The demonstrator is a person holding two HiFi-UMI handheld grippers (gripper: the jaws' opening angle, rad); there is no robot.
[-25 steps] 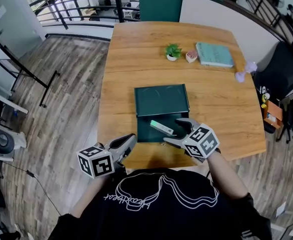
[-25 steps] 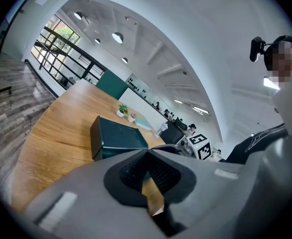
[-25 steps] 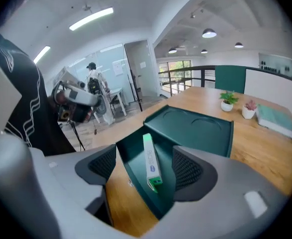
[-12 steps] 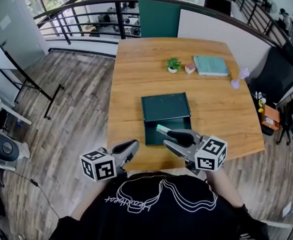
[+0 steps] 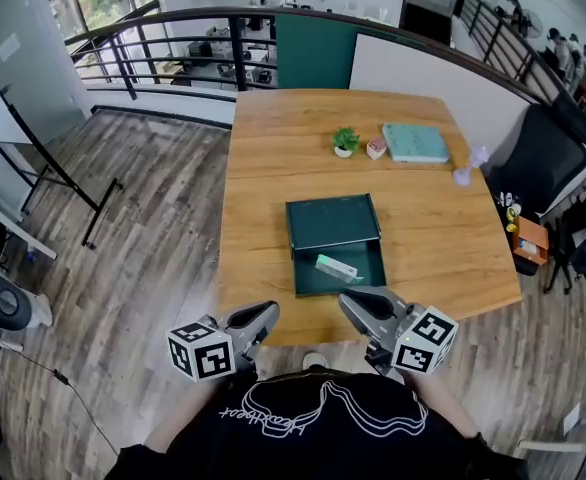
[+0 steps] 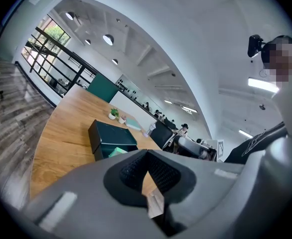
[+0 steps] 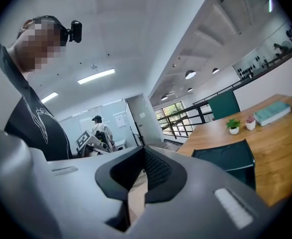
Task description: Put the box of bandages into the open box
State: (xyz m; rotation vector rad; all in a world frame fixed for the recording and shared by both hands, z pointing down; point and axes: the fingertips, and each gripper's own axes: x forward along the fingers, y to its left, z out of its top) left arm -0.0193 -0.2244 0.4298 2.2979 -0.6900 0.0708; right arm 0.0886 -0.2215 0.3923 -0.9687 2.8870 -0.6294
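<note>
Bandage box (image 5: 336,267) inside open box (image 5: 311,280), overhead

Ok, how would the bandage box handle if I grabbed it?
Probably light and fairly stiff: the bandage box looks like a slim carton, though a hard squeeze might dent it. It lies flat in the open box, so it shouldn't roll or tip. Pushed, it would likely slide to the wall.

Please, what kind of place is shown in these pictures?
Probably an office mezzanine: a black railing overlooks a lower floor, and an office chair stands beside the wooden table.
</note>
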